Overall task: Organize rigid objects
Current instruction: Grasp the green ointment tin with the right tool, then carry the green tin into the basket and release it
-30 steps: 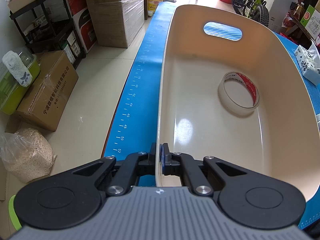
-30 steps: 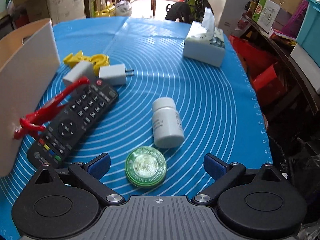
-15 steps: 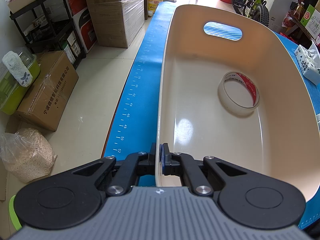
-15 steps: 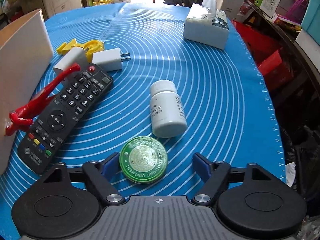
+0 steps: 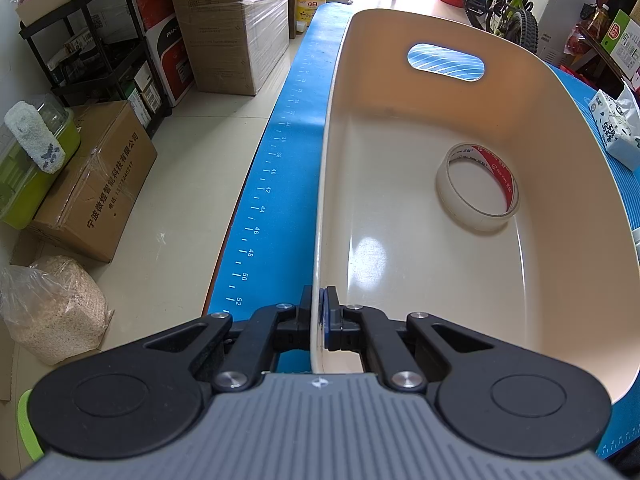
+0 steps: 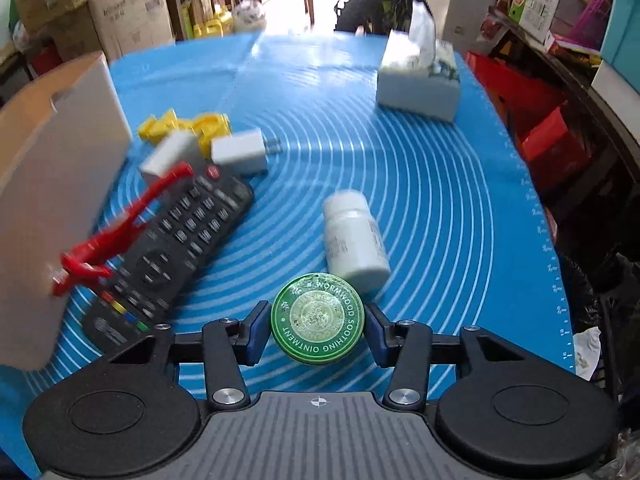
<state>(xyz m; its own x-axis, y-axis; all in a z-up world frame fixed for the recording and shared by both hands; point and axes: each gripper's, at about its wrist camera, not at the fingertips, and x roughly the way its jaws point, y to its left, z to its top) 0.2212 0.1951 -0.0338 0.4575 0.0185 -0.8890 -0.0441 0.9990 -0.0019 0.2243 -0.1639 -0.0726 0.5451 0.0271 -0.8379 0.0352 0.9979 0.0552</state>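
Your left gripper point(image 5: 319, 322) has not shifted over the last second: its jaws stay pinched on the near rim of the cream plastic bin point(image 5: 320, 216), steadying it on the blue ringed mat point(image 5: 276, 160) that covers the surface. Inside the bin lies one clear roll of packing tape point(image 5: 476, 192), and nothing else.

The change is on your right. A second ago the right gripper point(image 6: 318, 330) stood spread wide, with the round green ointment tin point(image 6: 318, 318) flat on the mat between its fingers. Now the jaws have closed in and press the tin's edge on both sides, right beside the white pill bottle point(image 6: 354, 240) lying on its side. The blur across this view suggests the gripper is moving. Judging by that, the grasp is made, and the tin looks ready to lift and carry left, over the black remote control point(image 6: 172, 248) and red plastic clip point(image 6: 120, 232), into the bin.
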